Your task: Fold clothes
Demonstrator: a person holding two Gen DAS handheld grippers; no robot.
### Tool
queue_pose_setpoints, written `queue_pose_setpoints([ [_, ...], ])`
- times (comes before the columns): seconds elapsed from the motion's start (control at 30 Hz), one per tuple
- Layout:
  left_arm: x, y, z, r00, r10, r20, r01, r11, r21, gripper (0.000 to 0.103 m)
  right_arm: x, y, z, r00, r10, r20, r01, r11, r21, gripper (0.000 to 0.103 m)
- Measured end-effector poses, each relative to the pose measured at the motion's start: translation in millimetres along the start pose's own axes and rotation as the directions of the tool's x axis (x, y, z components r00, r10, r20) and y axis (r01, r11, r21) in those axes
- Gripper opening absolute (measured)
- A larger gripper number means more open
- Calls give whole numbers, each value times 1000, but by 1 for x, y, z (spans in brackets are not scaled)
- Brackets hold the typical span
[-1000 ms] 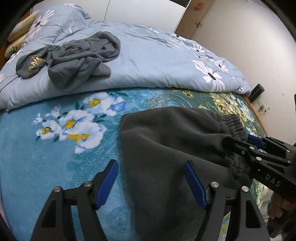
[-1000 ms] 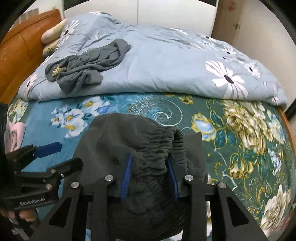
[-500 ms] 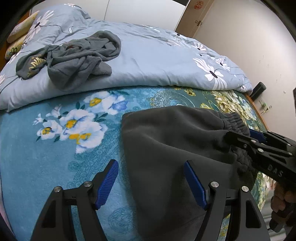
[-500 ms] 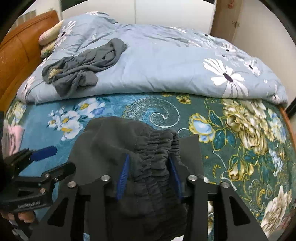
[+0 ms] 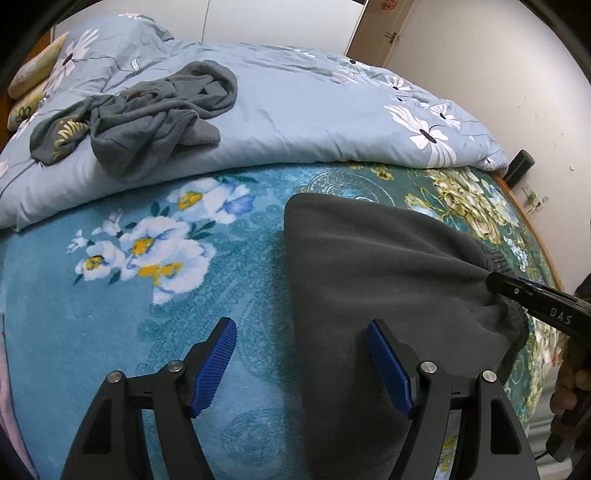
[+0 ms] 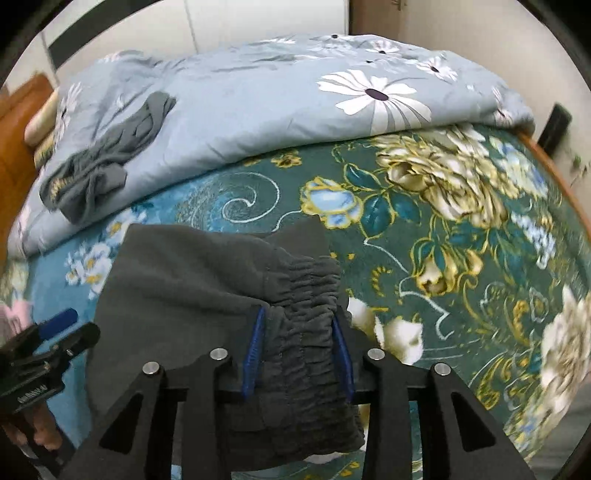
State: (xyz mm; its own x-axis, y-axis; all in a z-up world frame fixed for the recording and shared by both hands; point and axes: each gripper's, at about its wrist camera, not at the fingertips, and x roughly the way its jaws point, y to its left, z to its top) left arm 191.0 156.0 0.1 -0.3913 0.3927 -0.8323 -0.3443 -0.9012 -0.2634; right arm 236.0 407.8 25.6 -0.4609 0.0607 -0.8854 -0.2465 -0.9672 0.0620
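Rightward-shifted right hand-held gripper (image 6: 297,350) clamped on dark trousers (image 5: 369,266), left hand-held gripper (image 5: 303,365) wide, empty; crumpled grey garment (image 5: 147,122) beyond.

The letters "DAS" stand in pale print on the black body of the right gripper (image 5: 496,286), as the left wrist view shows it at the right edge. In the right wrist view, a small pale word is on the black body of the left gripper (image 6: 70,328), low at the left edge; it is upside down and blurred, and it cannot be read with certainty. On the door (image 5: 373,27) at the top of the left wrist view there is a small red sign, too small to read.
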Motion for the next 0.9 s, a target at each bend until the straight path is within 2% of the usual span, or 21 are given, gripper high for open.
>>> queue_pose_setpoints([
  [0.07, 0, 0, 0, 1000, -1, -1, 1, 1000, 3, 76, 1, -2, 1, 1000, 7, -2, -7, 1000, -9, 42],
  [0.13, 1, -1, 0, 1000, -4, -5, 4, 1000, 4, 76, 2, -5, 1, 1000, 15, -4, -15, 1000, -22, 58],
  [0.17, 2, -1, 0, 1000, -6, -8, 6, 1000, 4, 76, 4, -9, 1, 999, 35, -8, -35, 999, -13, 62],
  [0.3, 5, -1, 0, 1000, -17, -19, 17, 1000, -2, 76, 16, -39, -2, 985, 168, -28, -165, 983, 75, 78],
  [0.37, 8, 0, 0, 999, -21, -26, 21, 1000, -9, 76, 26, -54, -5, 966, 256, -42, -249, 959, 136, 80],
  [0.43, 11, 1, 0, 999, -29, -36, 28, 999, -19, 77, 35, -63, -8, 949, 311, -47, -299, 937, 180, 87],
  [0.6, 23, 12, 0, 991, -118, -66, 112, 990, -91, 77, 55, -75, -15, 897, 440, -30, -416, 867, 276, 88],
  [0.73, 33, 23, 0, 974, -210, -85, 193, 966, -172, 81, 65, -80, -20, 866, 499, -4, -471, 820, 326, 89],
  [0.83, 42, 27, -2, 958, -268, -103, 241, 945, -222, 85, 70, -82, -22, 853, 522, 12, -492, 795, 355, 91],
  [0.9, 51, 30, -3, 944, -310, -114, 272, 926, -264, 86, 74, -81, -21, 853, 522, 18, -491, 788, 371, 92],
])
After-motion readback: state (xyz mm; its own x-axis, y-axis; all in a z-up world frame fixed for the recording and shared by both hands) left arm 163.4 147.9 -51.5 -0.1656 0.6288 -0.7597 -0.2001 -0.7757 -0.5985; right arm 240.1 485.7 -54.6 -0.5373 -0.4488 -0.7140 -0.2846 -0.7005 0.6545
